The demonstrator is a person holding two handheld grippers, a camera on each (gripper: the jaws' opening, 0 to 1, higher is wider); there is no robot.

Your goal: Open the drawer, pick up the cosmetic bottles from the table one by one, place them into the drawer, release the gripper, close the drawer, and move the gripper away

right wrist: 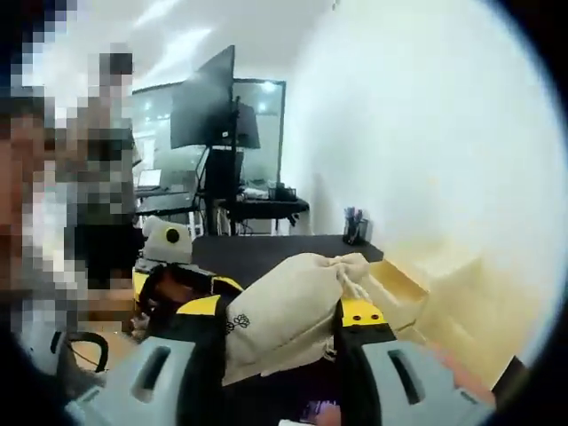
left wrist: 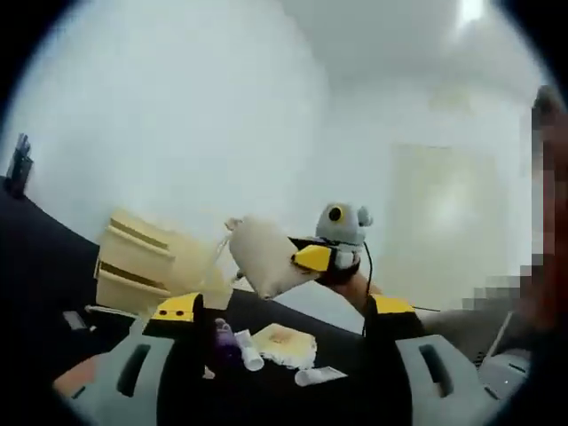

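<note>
While the right gripper (right wrist: 280,333) clasps a beige drawstring pouch (right wrist: 288,315) — left gripper (left wrist: 282,324) gapes wide.

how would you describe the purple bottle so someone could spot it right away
Start from the pale yellow drawer unit on the black table. In front of it lies a small cluster of cosmetics. The purple bottle is the one dark, upright item there, beside a white tube lying flat.
</note>
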